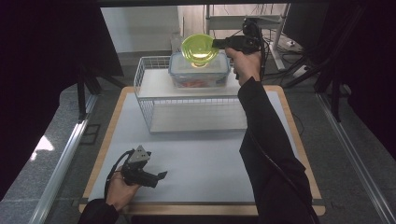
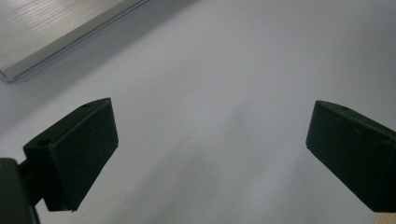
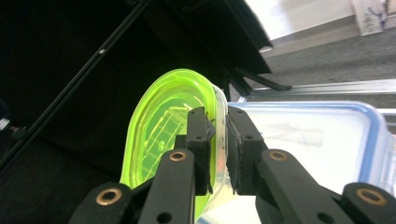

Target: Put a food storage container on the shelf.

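The right tongs [image 3: 217,140] pinch the thin rim of a translucent lime-green bowl [image 1: 200,49], poised on or just above the clear lidded container [image 1: 200,71] that sits atop a white wire rack [image 1: 187,100]. The bowl looks nearly placed; letting go remains, by my reading. Its glossy plastic glows against the container's blue-edged lid. Lower down, the left tongs [image 1: 161,175] hang spread wide, holding nothing, over the smooth pale table [image 1: 205,163].
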